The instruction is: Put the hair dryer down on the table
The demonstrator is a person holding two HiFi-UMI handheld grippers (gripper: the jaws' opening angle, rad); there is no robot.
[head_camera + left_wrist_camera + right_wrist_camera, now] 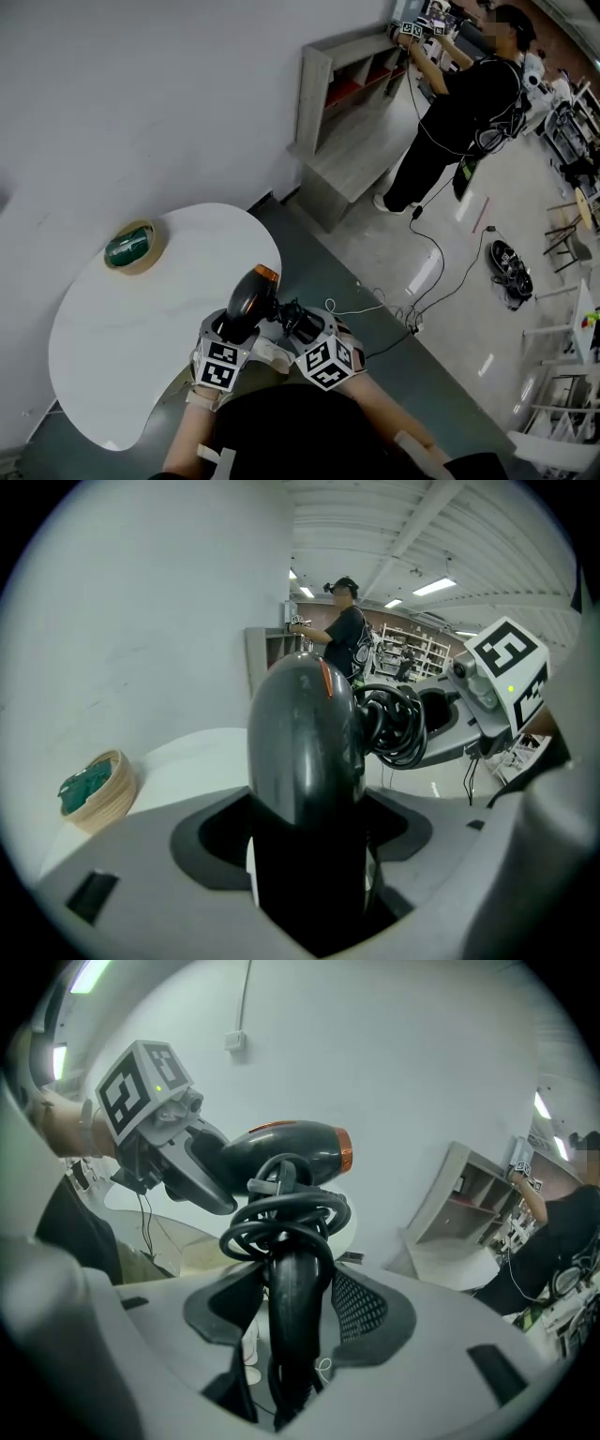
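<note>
A dark grey hair dryer [246, 298] with an orange ring at its mouth is held in the air over the near right edge of the round white table [122, 337]. My left gripper [232, 326] is shut on its barrel [305, 752], which stands up between the jaws. My right gripper [298, 324] is shut on the handle [295, 1307], just below the coiled black cord [286, 1213]. In the right gripper view the barrel [291, 1152] points right, with the left gripper [173, 1152] clamped on its rear. The right gripper [441, 728] comes in from the right in the left gripper view.
A tape roll with a green centre [131, 246] lies on the table's far left part. A person [459, 103] stands at a grey shelf unit [352, 122] by the wall. Cables [441, 262] trail across the floor to the right of the table.
</note>
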